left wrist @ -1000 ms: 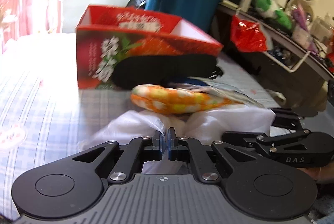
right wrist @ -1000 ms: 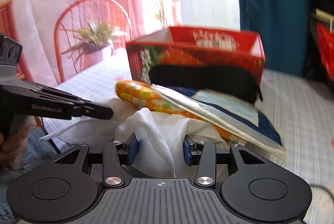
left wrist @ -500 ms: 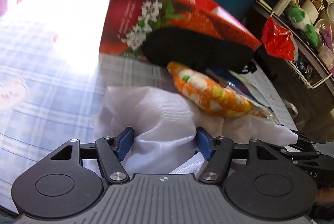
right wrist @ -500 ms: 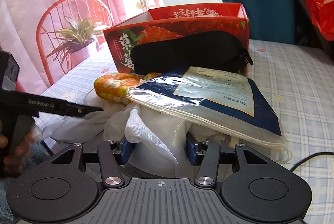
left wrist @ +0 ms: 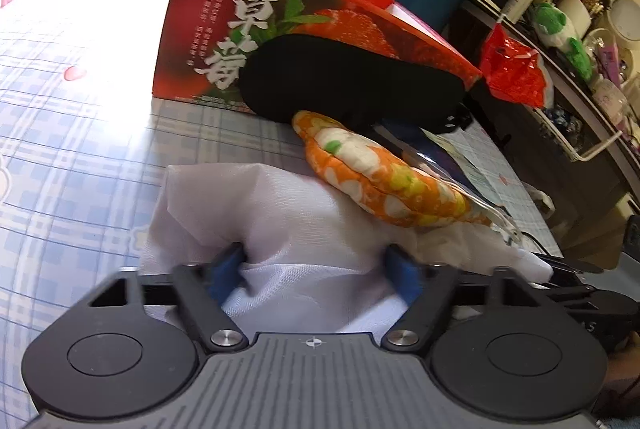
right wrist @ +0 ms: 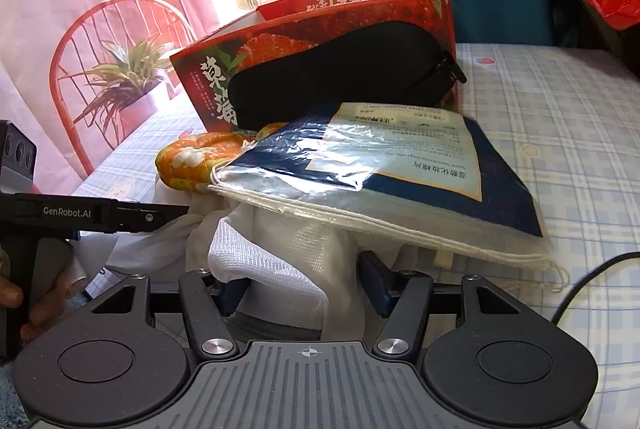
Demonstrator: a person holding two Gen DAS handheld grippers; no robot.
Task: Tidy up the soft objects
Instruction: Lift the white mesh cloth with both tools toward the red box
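The left gripper [left wrist: 316, 269] and right gripper [right wrist: 304, 283] are both sitting part-open astride the white mesh cloth [left wrist: 288, 217] on the worktop [left wrist: 80, 133], jaws just moved. Only the right view is showing the blue packet [right wrist: 400, 165] lying on top.

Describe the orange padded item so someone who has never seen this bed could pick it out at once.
Find the red strawberry box standing on the checked bed. A black eye mask leans on its front, and the pad lies just below, resting on white cloth. It alone is orange with white and yellow flowers.
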